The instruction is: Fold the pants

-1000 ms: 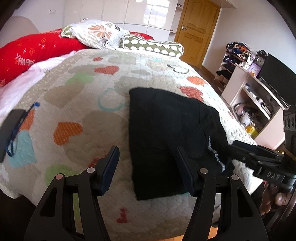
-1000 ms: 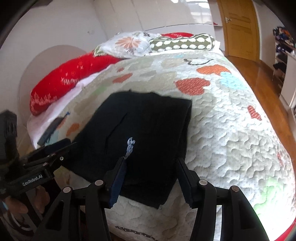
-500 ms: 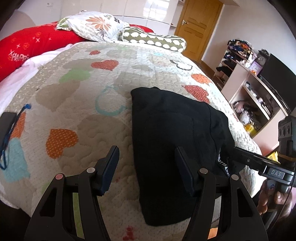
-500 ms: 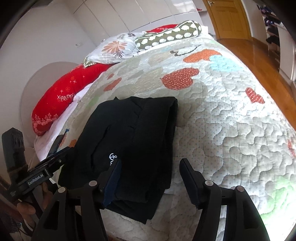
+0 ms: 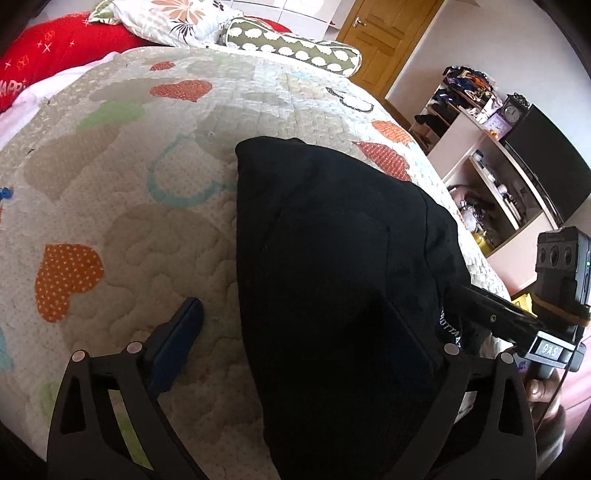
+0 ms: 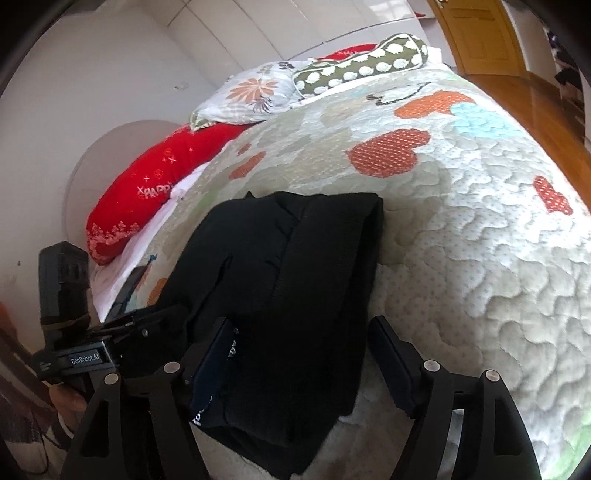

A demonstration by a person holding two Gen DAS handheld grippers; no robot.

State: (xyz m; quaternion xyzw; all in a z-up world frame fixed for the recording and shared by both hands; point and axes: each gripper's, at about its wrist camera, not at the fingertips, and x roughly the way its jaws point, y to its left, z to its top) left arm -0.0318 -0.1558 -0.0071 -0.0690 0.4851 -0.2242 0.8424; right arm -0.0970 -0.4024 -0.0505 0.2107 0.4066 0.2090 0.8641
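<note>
Black folded pants (image 5: 332, 240) lie on the heart-patterned quilt (image 5: 147, 240), near the bed's front edge. My left gripper (image 5: 295, 332) hovers low over their left edge, its jaws opening wide. One blue pad (image 5: 177, 339) is over bare quilt; the other finger is lost against the black cloth. In the right wrist view the pants (image 6: 295, 258) run between the fingers of my right gripper (image 6: 303, 354). Its jaws are opening too, and the right pad (image 6: 391, 354) stands clear of the cloth. The right gripper's fingers (image 5: 487, 312) reach the pants' right edge.
A red pillow (image 5: 55, 48), a floral pillow (image 5: 177, 18) and a green dotted bolster (image 5: 295, 48) lie at the head of the bed. A shelf unit (image 5: 491, 177) and a wooden door (image 5: 388, 37) stand to the right. A dark flat object (image 6: 129, 288) lies near the bed's left edge.
Both grippers have sunk closer to the pants. The left jaws have spread much wider and the right jaws have widened too. The pants now fill more of both views.
</note>
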